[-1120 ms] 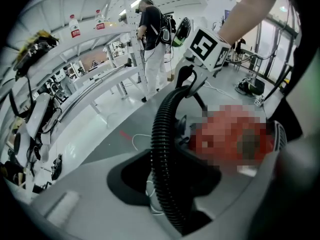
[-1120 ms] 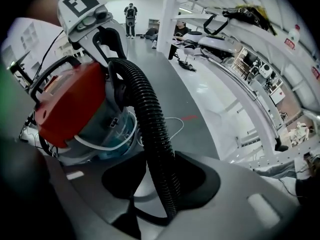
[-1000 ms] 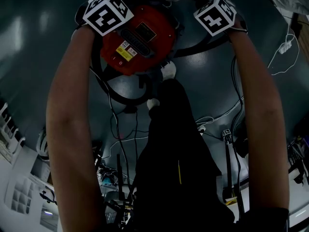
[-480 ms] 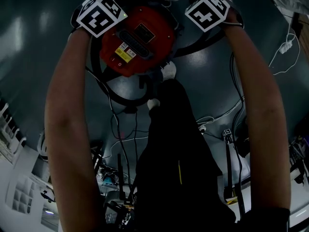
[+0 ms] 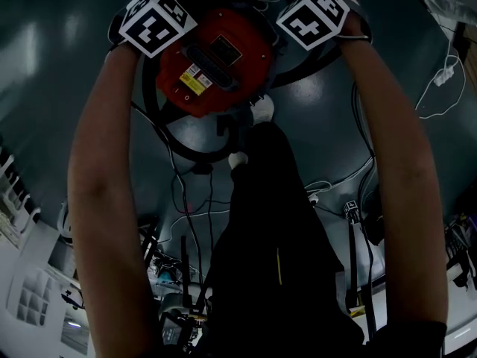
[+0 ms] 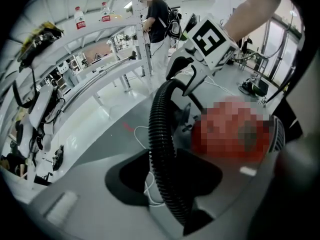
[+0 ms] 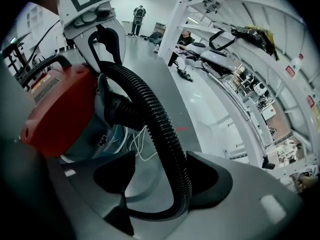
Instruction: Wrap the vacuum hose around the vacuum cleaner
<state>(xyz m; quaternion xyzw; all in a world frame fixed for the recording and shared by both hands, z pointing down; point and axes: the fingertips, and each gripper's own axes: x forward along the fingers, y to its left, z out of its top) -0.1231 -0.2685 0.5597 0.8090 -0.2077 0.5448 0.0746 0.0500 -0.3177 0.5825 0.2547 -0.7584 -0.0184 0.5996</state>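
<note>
1. Forearms: left forearm [image 5: 104, 200] and right forearm [image 5: 395, 185] stretch forward and down, one on each side of a dark trouser leg [image 5: 268, 222].
2. Left gripper [image 6: 167, 179] points steeply down at the vacuum's left. Its jaws stand partly apart and have just been opening. The hose [image 6: 160, 134] runs up between them, close against one pad with a gap at the other, so it is not squeezed.
3. Right gripper [image 7: 162, 181] points steeply down at the vacuum's upper right. Its jaws are spread wide, having just opened further, and the hose lies loose along one of them.
4. Hose: black and ribbed. It arches from one gripper to the other, and further loops lie on the floor [image 5: 59, 66] around the vacuum.
5. Vacuum [image 5: 212, 62]: red and round, with a yellow label on top. It stands on the floor between the grippers.
6. Since a second ago, the right gripper has shifted inward toward the vacuum. The left has barely moved, and the vacuum sits where it was.
7. Beyond, a person [image 6: 157, 19] stands by white racks [image 6: 100, 64].
</note>
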